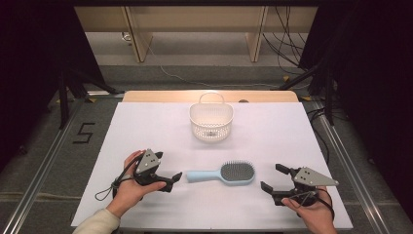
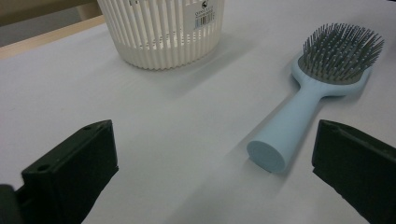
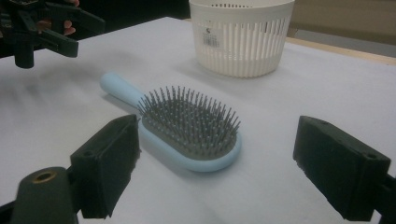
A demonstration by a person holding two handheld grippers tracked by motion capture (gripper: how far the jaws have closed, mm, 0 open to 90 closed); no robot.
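- Brush (image 1: 223, 173) lies bristles up, between my grippers, basket (image 1: 211, 122) beyond it
- Left gripper (image 1: 171, 178) spread, empty, near the handle end
- Right gripper (image 1: 273, 177) spread, empty
- I'd straddle the handle squarely, low, before pinching

Light-blue hairbrush (image 1: 224, 173), flat, bristles up

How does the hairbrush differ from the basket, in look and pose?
The light blue plastic hairbrush lies flat on the white table, bristles up, handle toward the left hand-held gripper; the white slotted plastic basket stands upright, farther back. The hairbrush is long and low with a solid handle; the basket is round, taller and open-topped, with a loop handle at its rim. Both are plastic, rest on the table, and are untouched by either hand-held gripper.
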